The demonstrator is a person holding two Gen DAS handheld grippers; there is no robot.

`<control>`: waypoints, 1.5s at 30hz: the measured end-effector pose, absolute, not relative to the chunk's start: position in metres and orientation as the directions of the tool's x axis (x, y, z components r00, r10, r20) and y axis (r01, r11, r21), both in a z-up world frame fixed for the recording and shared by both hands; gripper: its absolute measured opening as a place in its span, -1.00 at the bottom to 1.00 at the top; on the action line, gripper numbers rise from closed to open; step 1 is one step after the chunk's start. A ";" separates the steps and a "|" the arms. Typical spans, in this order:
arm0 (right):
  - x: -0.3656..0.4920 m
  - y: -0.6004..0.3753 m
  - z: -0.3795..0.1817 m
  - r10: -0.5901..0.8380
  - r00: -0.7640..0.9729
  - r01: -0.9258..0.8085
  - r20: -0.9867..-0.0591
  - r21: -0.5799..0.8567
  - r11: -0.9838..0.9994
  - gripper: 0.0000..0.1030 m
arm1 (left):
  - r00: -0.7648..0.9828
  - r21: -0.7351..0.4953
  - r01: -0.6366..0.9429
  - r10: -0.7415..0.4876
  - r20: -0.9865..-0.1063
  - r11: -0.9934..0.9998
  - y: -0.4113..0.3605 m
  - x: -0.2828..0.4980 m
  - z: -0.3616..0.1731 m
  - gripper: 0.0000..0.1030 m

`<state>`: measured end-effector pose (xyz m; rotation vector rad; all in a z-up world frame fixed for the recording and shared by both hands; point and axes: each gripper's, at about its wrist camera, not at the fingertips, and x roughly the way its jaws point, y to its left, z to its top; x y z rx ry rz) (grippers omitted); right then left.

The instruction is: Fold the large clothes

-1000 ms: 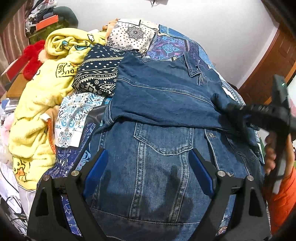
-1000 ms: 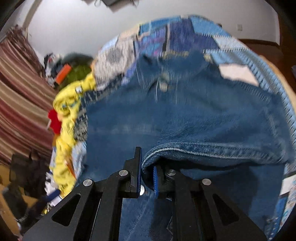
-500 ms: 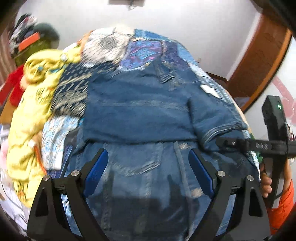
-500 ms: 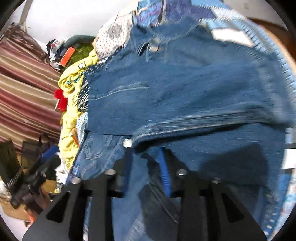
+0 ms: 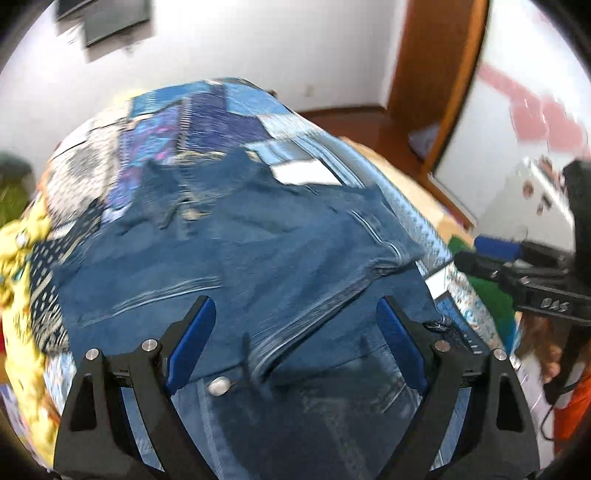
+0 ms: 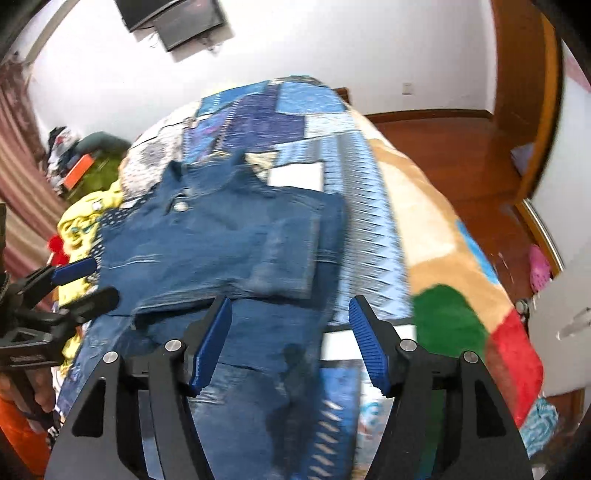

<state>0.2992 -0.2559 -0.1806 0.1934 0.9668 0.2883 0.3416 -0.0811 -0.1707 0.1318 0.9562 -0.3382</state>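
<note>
A: Left gripper — blue pads spread wide, nothing between them, hanging over the lower middle of its own frame above the denim jacket.

B: And the right gripper?

A: Also spread apart and empty, low centre of its frame. From the left wrist view it shows at the right edge, with raised lettering on its black body — reads something like "DAS", blurred, so not certain.

B: Jacket position?

A: Laid flat on the patchwork quilt, filling the centre of both frames. Collar toward the top of the frame, a metal button just below it. One sleeve is folded across the body; its cuff lies between the left gripper's pads.

B: Surroundings?

A: Yellow printed garment at the left edge, touching the jacket's side. Dark wall-mounted screen at upper left. Wooden floor at upper right.
</note>
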 end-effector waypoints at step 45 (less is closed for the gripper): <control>0.326 -0.204 -0.249 0.280 0.332 -0.213 -0.901 0.217 0.953 0.37 | 0.489 -0.293 -0.117 -0.202 -0.849 0.949 0.151 0.336 -0.261 -0.79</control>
